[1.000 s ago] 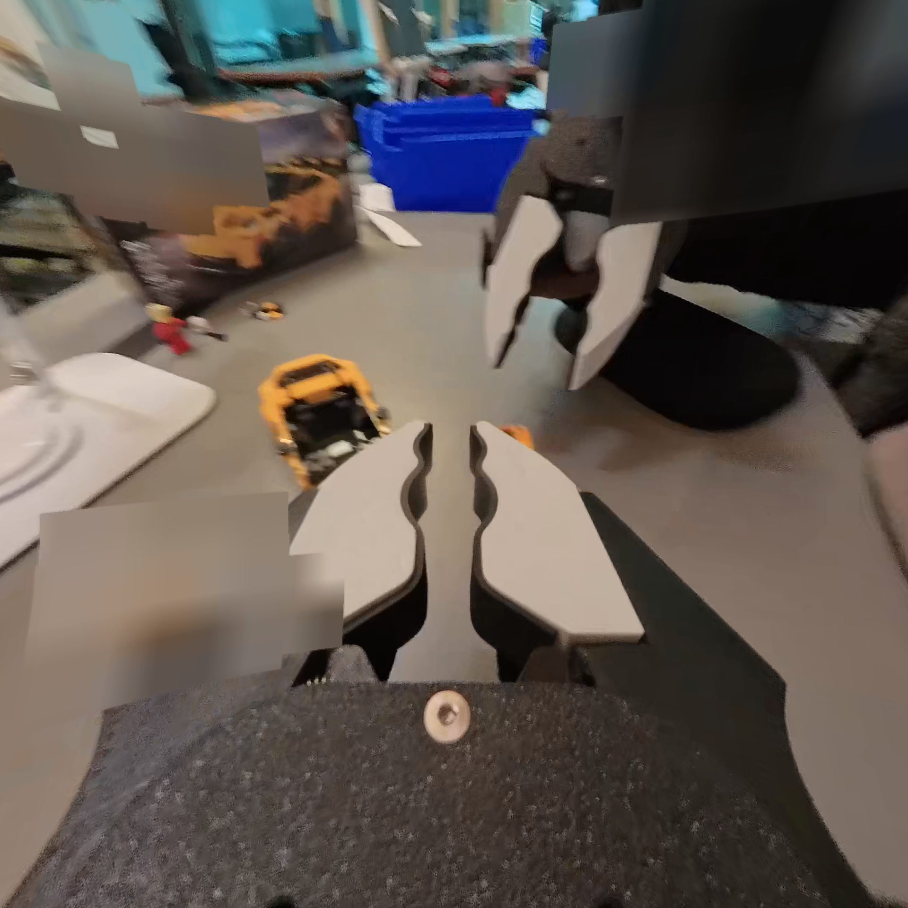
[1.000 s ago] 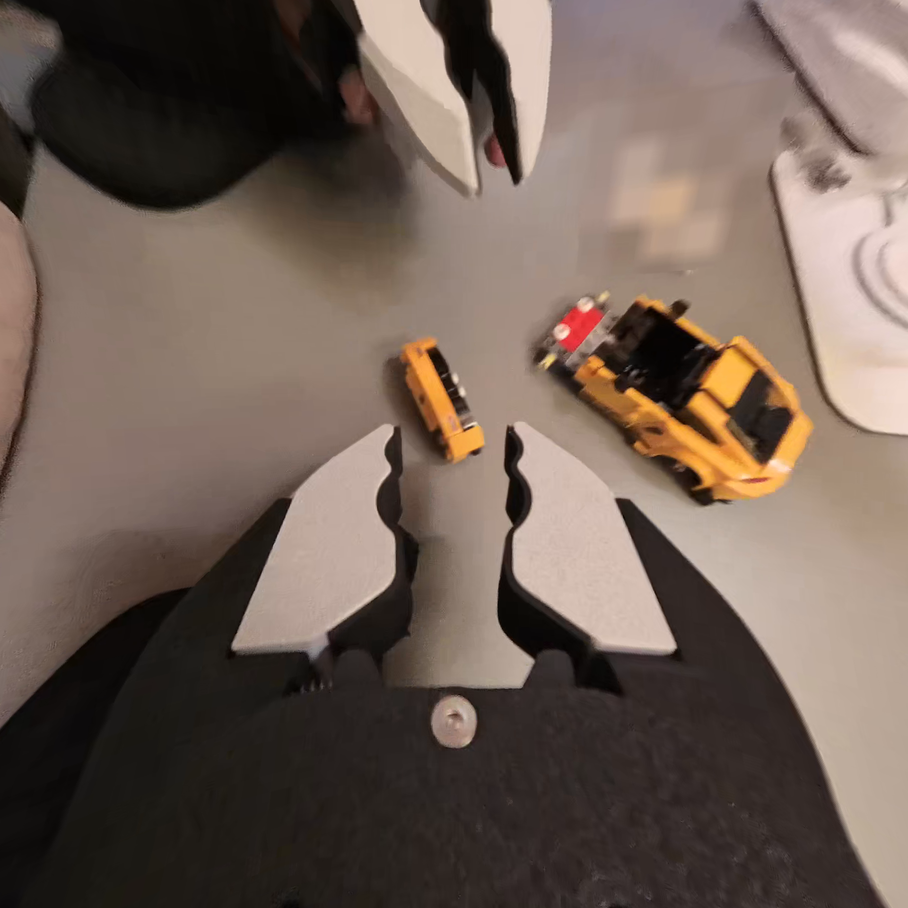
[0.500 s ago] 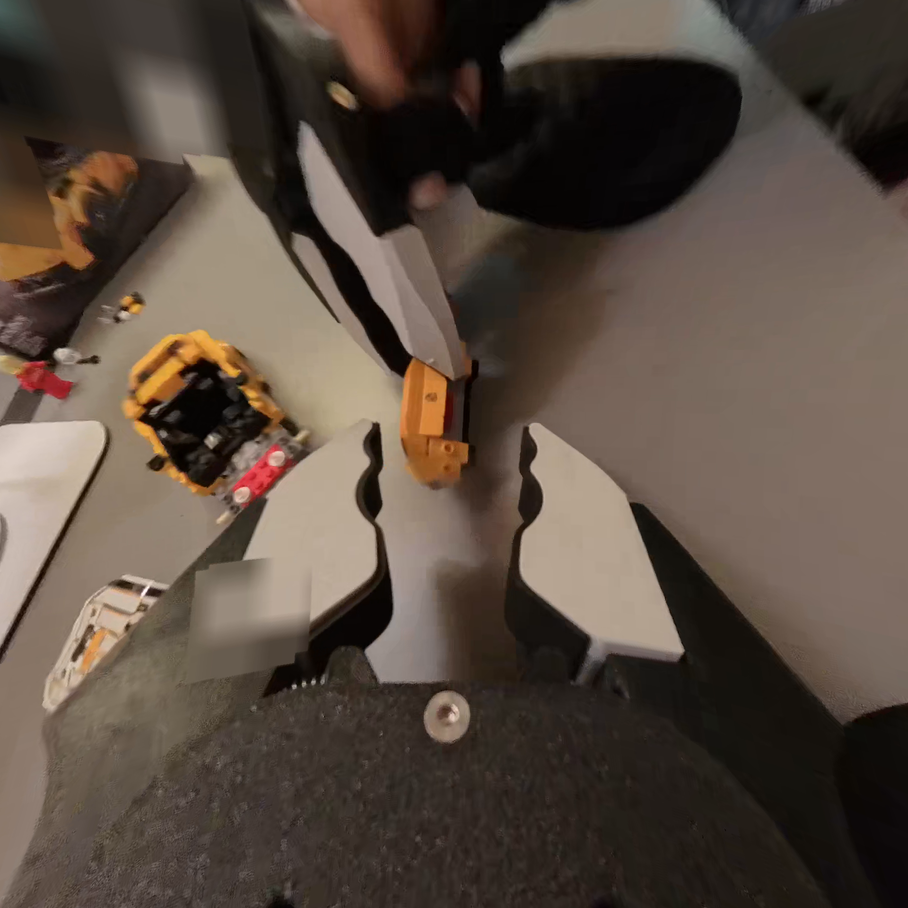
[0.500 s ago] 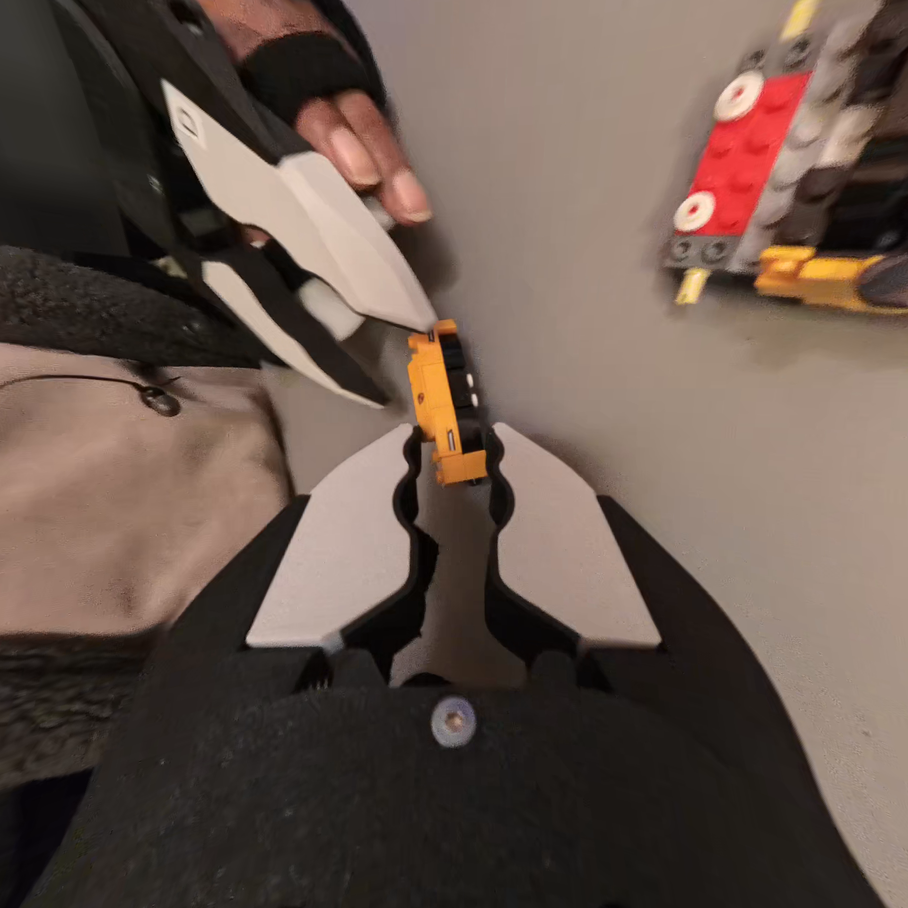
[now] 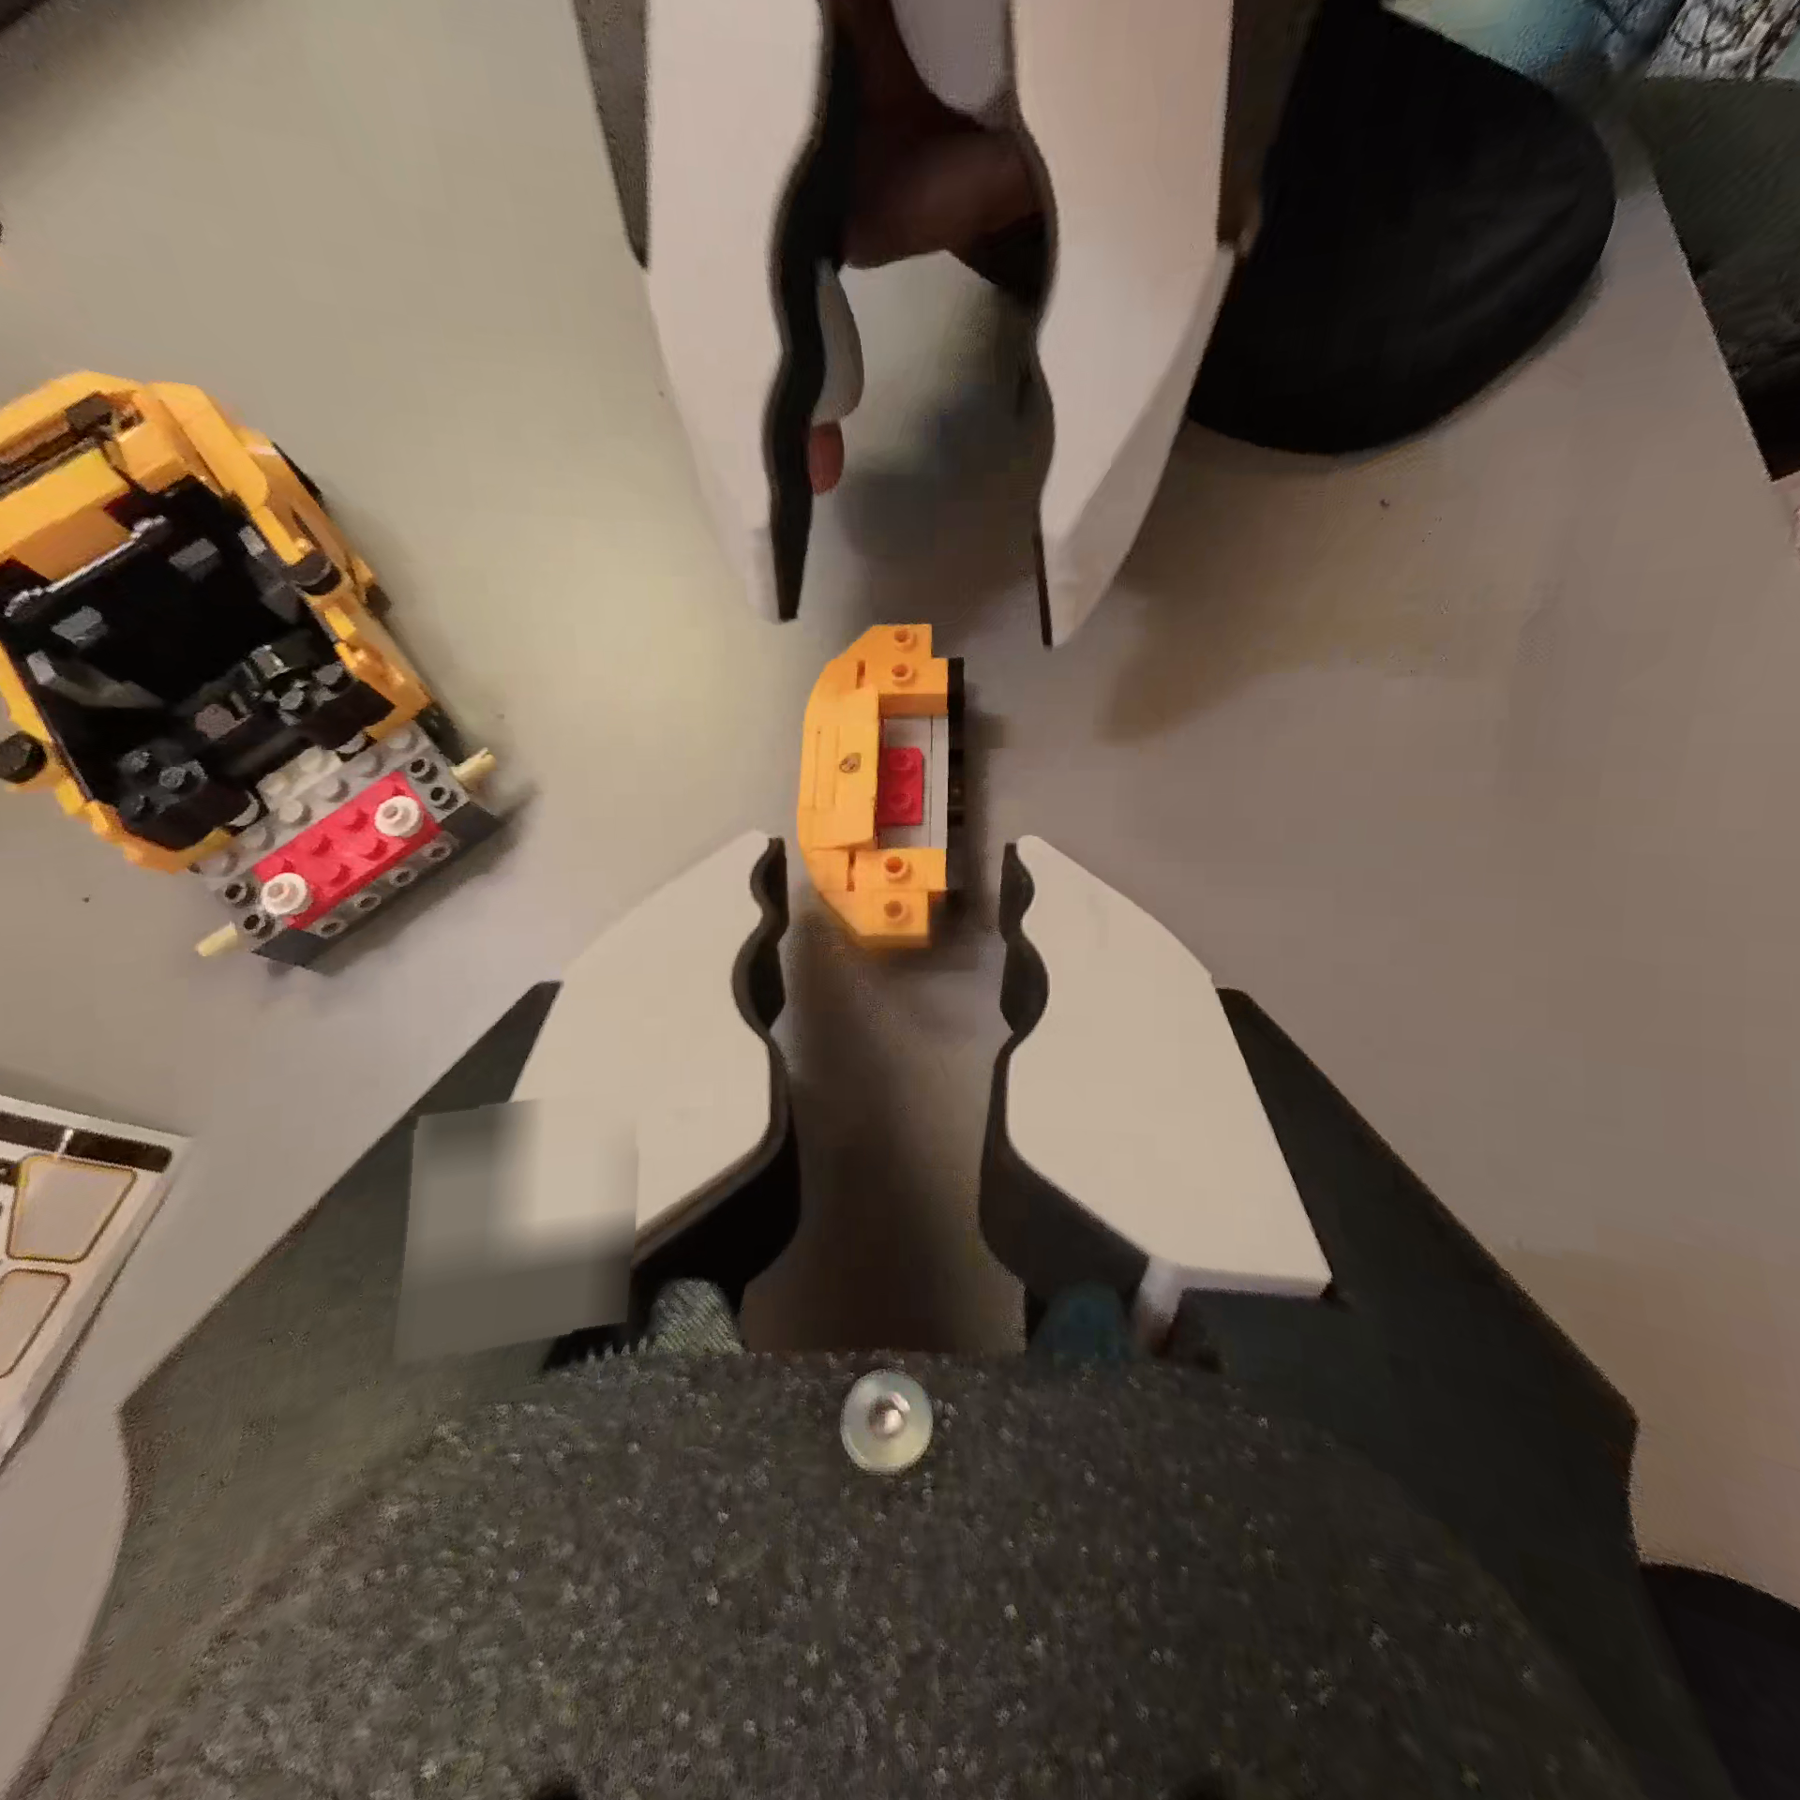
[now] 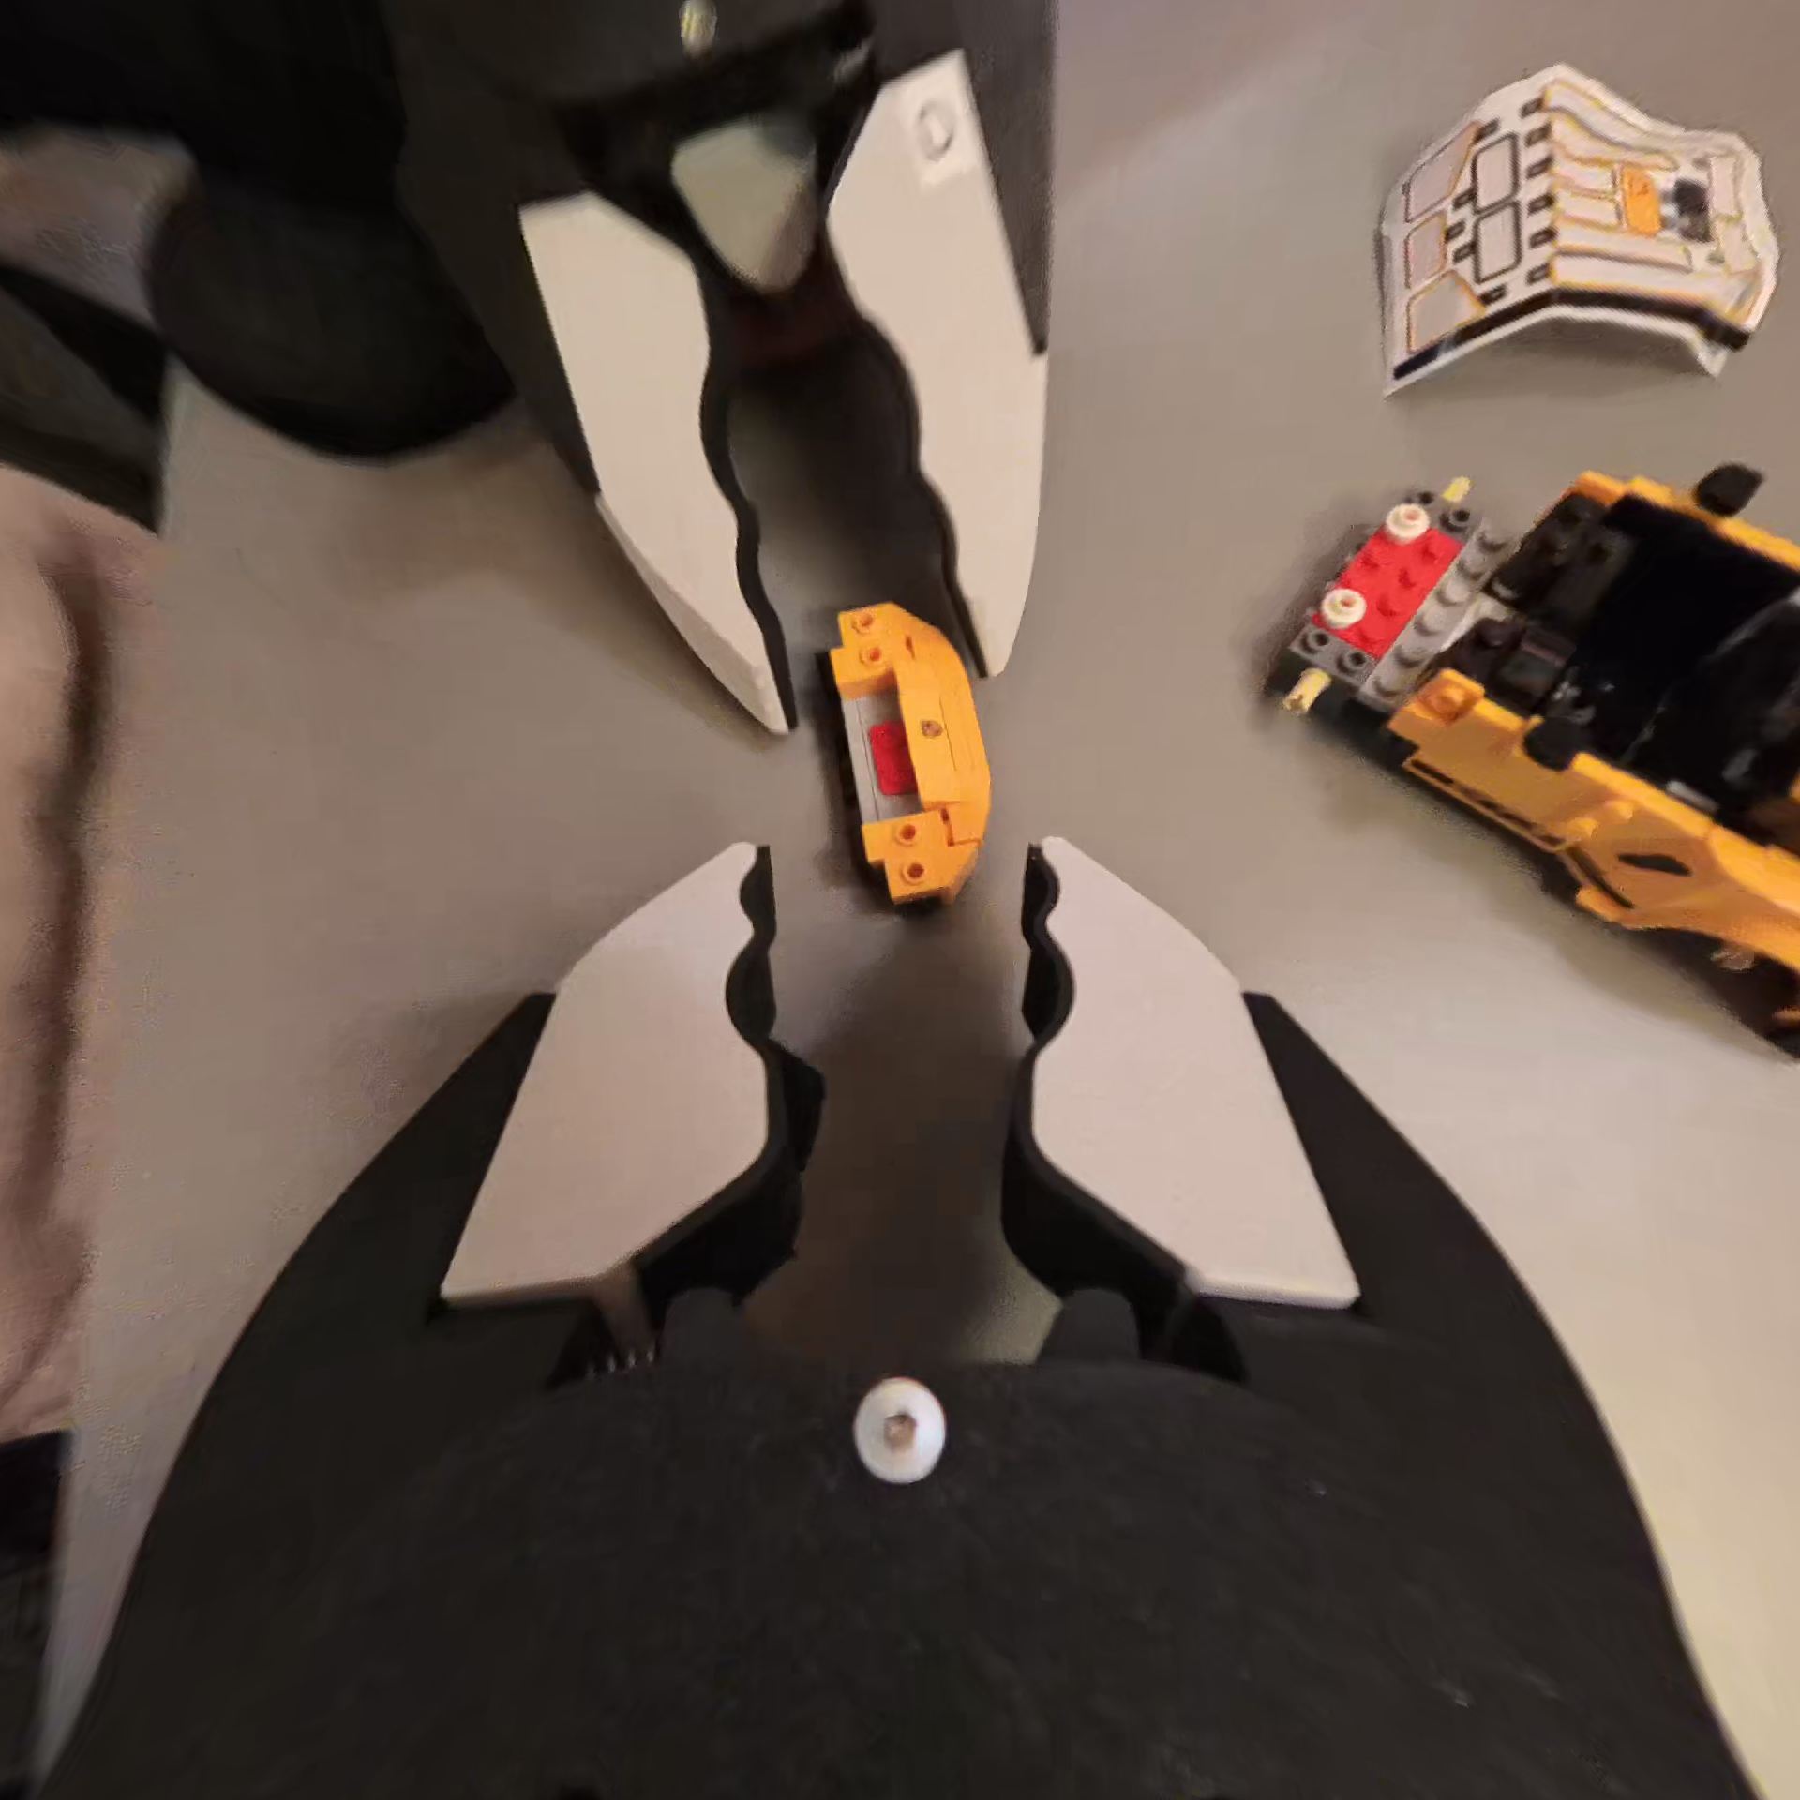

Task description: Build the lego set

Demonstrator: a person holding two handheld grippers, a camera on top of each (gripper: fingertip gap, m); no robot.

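A small orange Lego sub-assembly [image 5: 857,779] with a red brick in its middle lies flat on the grey table [image 5: 1364,779]. My left gripper [image 5: 891,852] is open, with its fingertips on either side of the piece's near end. My right gripper [image 5: 911,618] faces it from the far side, open, with its tips just beyond the other end. In the right wrist view the piece [image 6: 935,721] lies between my open right gripper [image 6: 898,855] and the left gripper [image 6: 886,693]. Neither gripper holds it. The unfinished yellow car [image 5: 195,623] lies to the left, with its red plate and open black interior showing.
A sticker sheet [image 6: 1568,214] lies beyond the car [image 6: 1578,740] in the right wrist view and shows at the left edge of the left wrist view [image 5: 58,1227]. A dark rounded object [image 5: 1403,253] sits at the far right. A beige sleeve [image 6: 49,877] is at the left. About 4 cm separates my left fingertips from my right.
Half a second ago the right gripper's fingers were around the orange piece, which stood on edge. Now both grippers are open, tip to tip, and the piece lies flat between them.
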